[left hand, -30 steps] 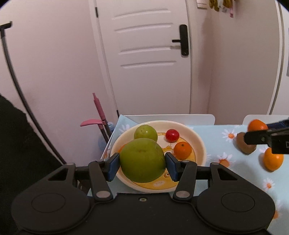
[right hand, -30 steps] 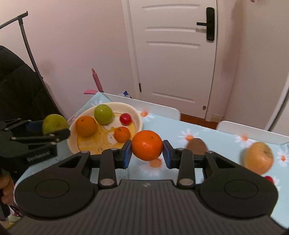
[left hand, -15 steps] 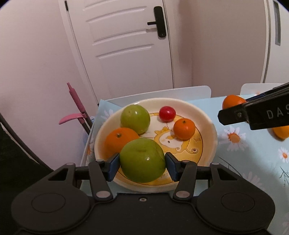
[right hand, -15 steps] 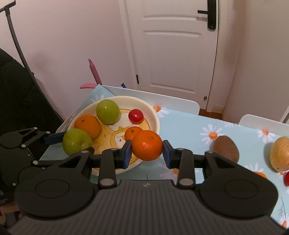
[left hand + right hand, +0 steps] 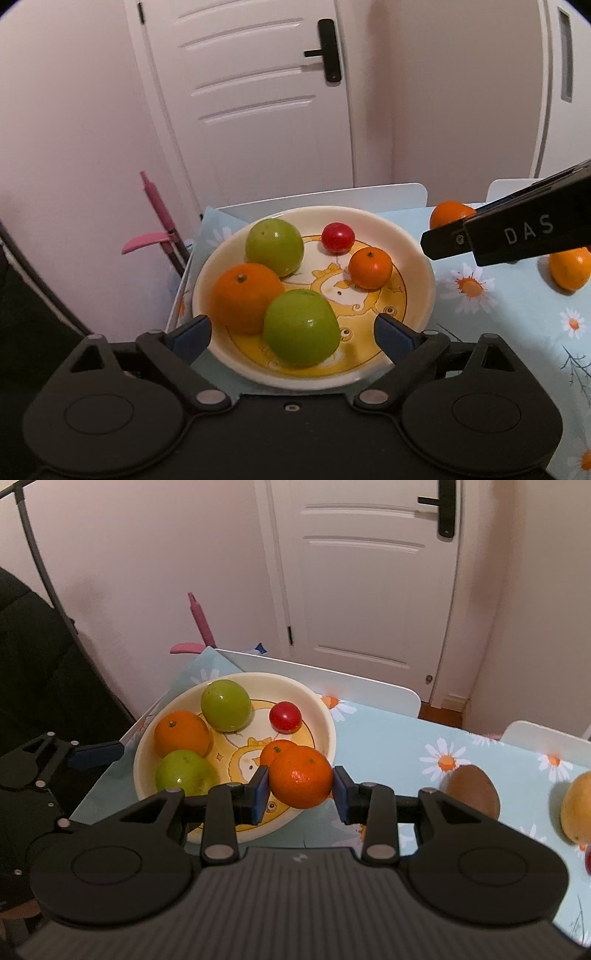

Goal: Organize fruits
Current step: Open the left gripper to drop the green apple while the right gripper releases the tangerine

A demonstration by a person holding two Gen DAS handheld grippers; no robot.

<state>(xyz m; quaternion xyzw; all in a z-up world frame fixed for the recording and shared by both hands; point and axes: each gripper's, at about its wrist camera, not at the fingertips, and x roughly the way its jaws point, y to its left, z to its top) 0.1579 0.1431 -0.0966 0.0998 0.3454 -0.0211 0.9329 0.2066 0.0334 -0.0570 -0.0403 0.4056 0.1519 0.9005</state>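
Releasing green apple (image 5: 301, 328) into plate (image 5: 413, 251) at worktop corner: left claw (image 5: 293, 334) just spread apart; right claw (image 5: 300, 788) clamped on orange (image 5: 301, 775), waiting above plate rim.

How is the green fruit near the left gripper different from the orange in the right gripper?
The near green fruit rests in the bowl, free between the left gripper's just-opened jaws. The held orange is clamped in the right gripper, above the bowl's rim. Both are round.
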